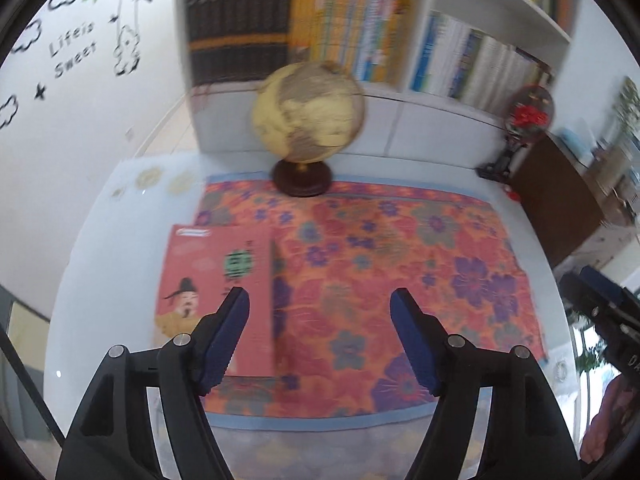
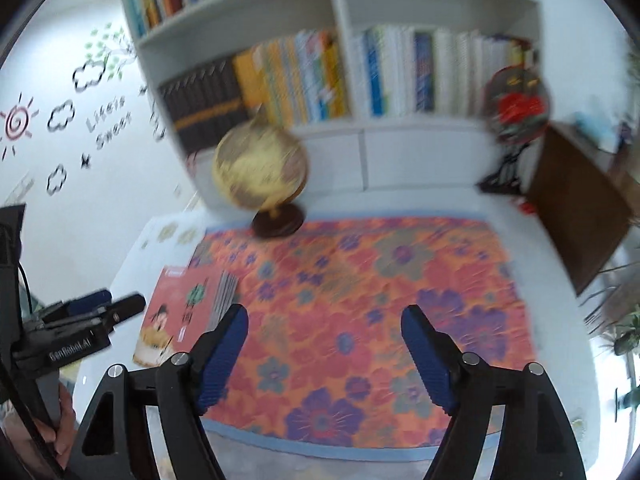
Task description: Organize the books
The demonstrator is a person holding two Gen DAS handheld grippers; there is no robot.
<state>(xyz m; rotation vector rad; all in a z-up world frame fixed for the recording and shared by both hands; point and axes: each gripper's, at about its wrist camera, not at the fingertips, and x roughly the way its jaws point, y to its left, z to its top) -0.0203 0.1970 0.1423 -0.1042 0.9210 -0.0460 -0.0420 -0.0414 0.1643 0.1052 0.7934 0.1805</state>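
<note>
Both the left gripper (image 1: 320, 304) and right gripper (image 2: 324, 320) hang wide open and empty above the flowered orange mat (image 1: 400, 264), the flat red picture-cover book stack (image 1: 216, 288) lying near-to-far at ten o'clock, nearer the left fingers (image 1: 228, 332).

White wall (image 1: 100, 128), white bookcase (image 1: 424, 28)

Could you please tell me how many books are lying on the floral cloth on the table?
1 for certain: a red book lies flat at the cloth's left edge. The right wrist view hints at more stacked beneath it, but blur prevents counting.
</note>
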